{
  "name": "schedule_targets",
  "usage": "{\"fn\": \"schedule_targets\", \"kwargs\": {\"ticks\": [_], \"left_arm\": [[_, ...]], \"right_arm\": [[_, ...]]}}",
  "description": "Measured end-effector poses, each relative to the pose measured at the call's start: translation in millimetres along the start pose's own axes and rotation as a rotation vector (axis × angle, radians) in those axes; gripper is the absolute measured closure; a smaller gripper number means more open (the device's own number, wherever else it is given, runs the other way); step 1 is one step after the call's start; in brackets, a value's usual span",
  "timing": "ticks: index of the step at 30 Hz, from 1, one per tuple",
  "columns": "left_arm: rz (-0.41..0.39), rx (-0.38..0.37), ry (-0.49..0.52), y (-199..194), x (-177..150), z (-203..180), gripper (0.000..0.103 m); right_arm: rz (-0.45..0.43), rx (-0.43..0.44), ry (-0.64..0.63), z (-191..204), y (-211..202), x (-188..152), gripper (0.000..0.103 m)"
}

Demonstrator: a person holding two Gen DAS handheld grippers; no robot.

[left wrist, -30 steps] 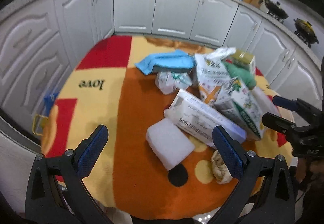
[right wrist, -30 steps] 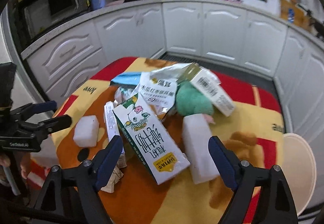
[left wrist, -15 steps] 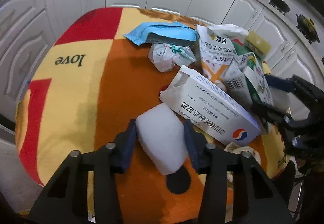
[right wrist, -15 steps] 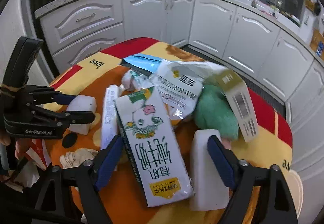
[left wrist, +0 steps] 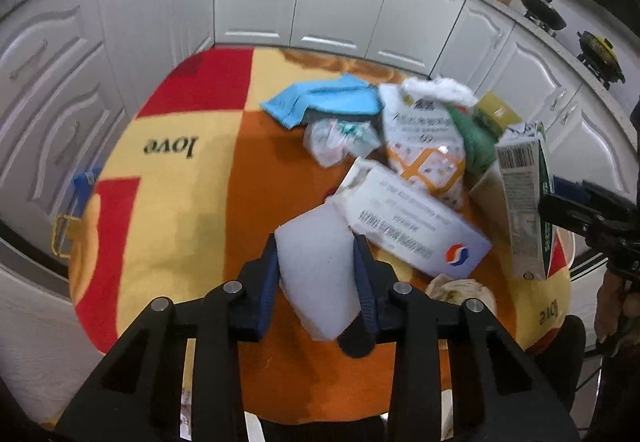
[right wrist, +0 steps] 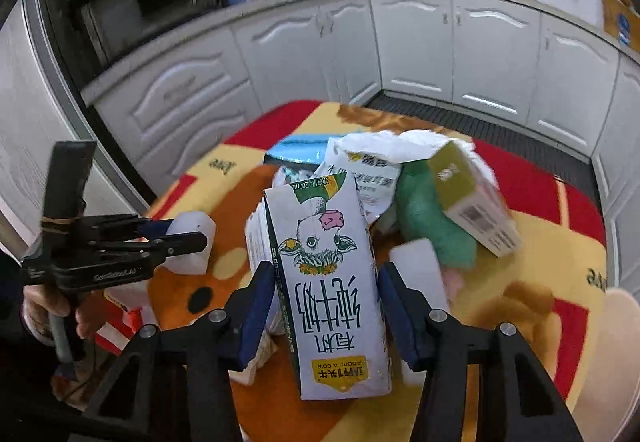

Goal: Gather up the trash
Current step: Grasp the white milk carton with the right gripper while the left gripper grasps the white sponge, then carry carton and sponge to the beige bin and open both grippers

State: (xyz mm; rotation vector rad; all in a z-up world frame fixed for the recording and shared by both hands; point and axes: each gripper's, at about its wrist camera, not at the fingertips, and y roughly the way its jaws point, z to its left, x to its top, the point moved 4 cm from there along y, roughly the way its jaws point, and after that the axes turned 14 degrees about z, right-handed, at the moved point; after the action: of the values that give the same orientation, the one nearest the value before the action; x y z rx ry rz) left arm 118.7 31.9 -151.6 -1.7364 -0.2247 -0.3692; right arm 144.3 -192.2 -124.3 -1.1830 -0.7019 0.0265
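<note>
Left gripper (left wrist: pixel 316 274) just closing, clenched on white foam block (left wrist: pixel 320 274), right gripper (right wrist: pixel 326 306) closing, grasping milk carton (right wrist: pixel 328 282), trash heaped mid-table (left wrist: pixel 180 202)

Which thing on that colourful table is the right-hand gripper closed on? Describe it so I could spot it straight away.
Look at the table with the orange, yellow and red cloth and the heap of trash at its middle. At the near edge of the heap, the right gripper has just closed on a tall milk carton. It alone shows a cartoon cow's face with a pink tuft, green trim and a yellow label.
</note>
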Motion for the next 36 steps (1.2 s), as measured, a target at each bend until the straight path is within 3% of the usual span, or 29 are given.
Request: {"fn": "schedule_targets", "kwargs": {"ticks": [2,12,26,36], "left_arm": [[-0.015,-0.005,0.012,-7,1,-6,0.071],[-0.061,-0.032,0.16,-26,21,-95,0.071],[-0.015,-0.061,0.372,8,37,-263,0.07],[0.036,-0.034,0.459,52,48,-361,0.07]], "right_arm": [[-0.017,0.02,0.037,-4,-9,-6,0.051],[-0.093,-0.09,0.123,-37,-60,-32,0.051],[-0.137,-0.339,0.395,-182,-135,-114,0.051],[-0.065,-0.41,0.534,-263,-123,-164,0.051]]}}
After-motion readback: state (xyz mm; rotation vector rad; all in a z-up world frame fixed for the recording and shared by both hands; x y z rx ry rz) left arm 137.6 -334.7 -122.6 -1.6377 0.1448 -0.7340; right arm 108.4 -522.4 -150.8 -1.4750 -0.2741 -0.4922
